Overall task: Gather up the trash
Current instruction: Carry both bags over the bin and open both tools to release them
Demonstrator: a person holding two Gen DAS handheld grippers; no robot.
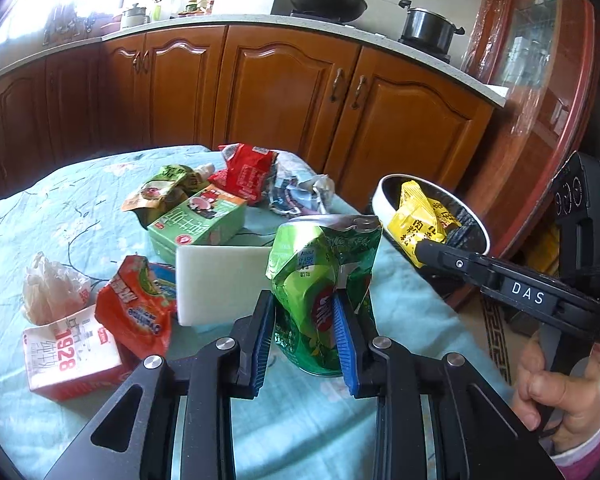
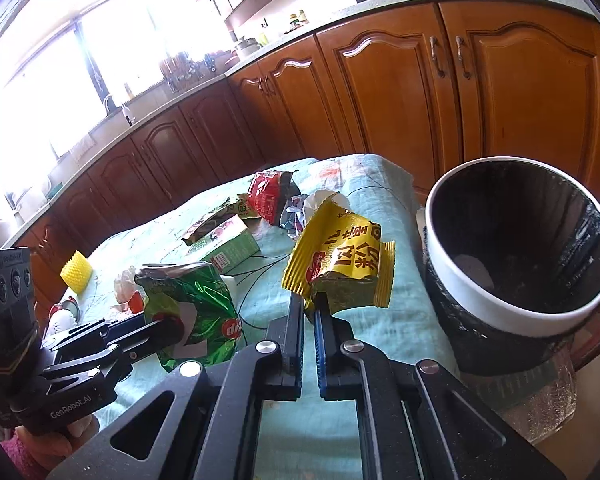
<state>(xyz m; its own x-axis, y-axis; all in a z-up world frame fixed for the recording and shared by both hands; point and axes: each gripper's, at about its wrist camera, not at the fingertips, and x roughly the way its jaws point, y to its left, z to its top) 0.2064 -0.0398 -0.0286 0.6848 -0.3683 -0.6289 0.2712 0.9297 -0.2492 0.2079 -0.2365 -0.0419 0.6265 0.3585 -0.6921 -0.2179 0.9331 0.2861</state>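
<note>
My left gripper [image 1: 302, 300] is shut on a crumpled green snack bag [image 1: 320, 276], lifted a little above the light-blue tablecloth [image 1: 80, 200]. In the right wrist view the same green bag [image 2: 192, 312] hangs at the lower left in the left gripper [image 2: 172, 326]. My right gripper [image 2: 309, 300] is shut on a yellow wrapper [image 2: 340, 264], held up beside the trash bin [image 2: 452, 280], a black bin with a white rim at the table's right edge. The left wrist view shows the yellow wrapper [image 1: 416, 220] in front of the bin's [image 1: 380, 196] mouth.
On the cloth lie a green carton [image 1: 198, 226], a red packet [image 1: 246, 172], an orange packet [image 1: 134, 308], a red-and-white carton [image 1: 70, 356], a white block [image 1: 220, 280] and crumpled wrappers [image 1: 296, 192]. A yellow object [image 2: 76, 276] stands far left. Wooden cabinets [image 1: 284, 92] run behind.
</note>
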